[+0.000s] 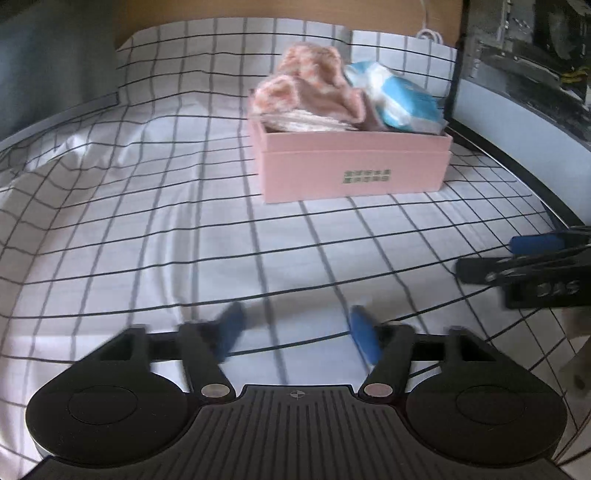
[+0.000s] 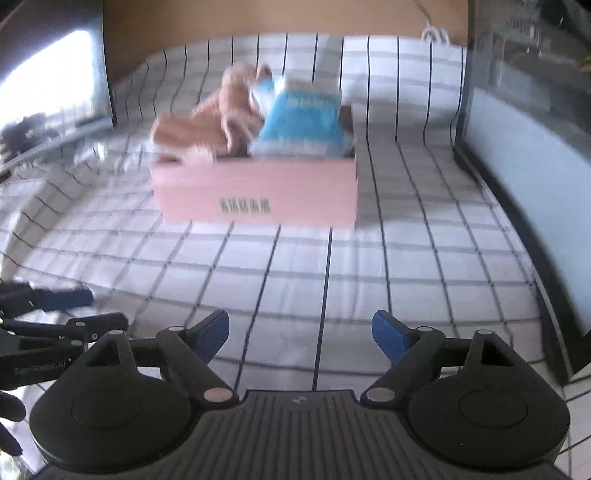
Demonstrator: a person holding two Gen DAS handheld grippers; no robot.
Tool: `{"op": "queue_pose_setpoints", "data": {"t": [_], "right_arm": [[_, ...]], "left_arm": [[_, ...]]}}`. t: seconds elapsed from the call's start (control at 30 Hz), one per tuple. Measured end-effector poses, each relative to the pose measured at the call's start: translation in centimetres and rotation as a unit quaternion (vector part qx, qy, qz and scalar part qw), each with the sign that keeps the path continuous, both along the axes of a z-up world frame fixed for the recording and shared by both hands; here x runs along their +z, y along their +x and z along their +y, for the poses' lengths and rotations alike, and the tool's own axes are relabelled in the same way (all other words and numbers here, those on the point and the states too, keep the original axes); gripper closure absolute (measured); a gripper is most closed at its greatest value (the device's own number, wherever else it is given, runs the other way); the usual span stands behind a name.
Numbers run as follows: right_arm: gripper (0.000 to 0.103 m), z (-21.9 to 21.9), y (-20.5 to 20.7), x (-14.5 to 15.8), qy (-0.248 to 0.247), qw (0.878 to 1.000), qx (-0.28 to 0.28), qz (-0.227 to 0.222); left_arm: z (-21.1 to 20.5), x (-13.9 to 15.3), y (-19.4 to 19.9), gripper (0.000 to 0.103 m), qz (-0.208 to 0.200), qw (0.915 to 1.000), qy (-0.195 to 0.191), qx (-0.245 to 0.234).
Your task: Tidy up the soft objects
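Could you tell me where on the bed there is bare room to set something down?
The checked sheet is bare between the pink box and both grippers, and to the box's left up to the bed edge. The box itself is crowded: a fluffy pink cloth and a blue pack fill it above the rim. A narrower strip lies between box and right-hand wall.

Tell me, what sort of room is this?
Probably a bedroom: a checked sheet is spread over what looks like a bed, with a wooden headboard behind it and a pink box of soft things on top.
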State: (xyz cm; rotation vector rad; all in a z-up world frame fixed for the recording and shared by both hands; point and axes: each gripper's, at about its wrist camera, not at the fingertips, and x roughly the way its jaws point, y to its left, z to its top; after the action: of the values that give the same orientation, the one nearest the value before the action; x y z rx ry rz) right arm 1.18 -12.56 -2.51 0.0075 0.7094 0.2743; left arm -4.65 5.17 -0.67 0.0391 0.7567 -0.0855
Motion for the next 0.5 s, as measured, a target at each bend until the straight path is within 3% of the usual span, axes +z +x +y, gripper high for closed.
{"op": "queue_pose_setpoints", "data": {"t": [0.07, 0.1, 0.27, 0.37, 0.5], "right_arm": [[0.018, 0.2, 0.4, -0.5, -0.003, 1.000, -0.003, 0.010], [0.018, 0.2, 0.6, -0.7, -0.007, 1.000, -0.007, 0.009], [0.011, 0.2, 1.5, -1.2, -0.016, 1.000, -0.025, -0.007], [0.000, 0.4, 2.1, -1.5, -0.026, 0.998, -0.052, -0.012], [0.000, 0.3, 2.8, -1.9, -0.028, 0.998, -0.051, -0.028]], "left_arm": [[-1.0, -0.5, 0.4, 0.007, -0.006, 1.0000, 0.001, 0.002], [-1.3, -0.6, 0.5, 0.006, -0.011, 0.9999, 0.001, 0.012], [-1.4, -0.9, 1.1, 0.006, -0.039, 0.9969, -0.006, 0.068], [-1.3, -1.1, 1.7, 0.006, -0.047, 0.9955, 0.002, 0.083], [-1.3, -1.3, 2.5, 0.006, -0.053, 0.9941, 0.009, 0.095]]}}
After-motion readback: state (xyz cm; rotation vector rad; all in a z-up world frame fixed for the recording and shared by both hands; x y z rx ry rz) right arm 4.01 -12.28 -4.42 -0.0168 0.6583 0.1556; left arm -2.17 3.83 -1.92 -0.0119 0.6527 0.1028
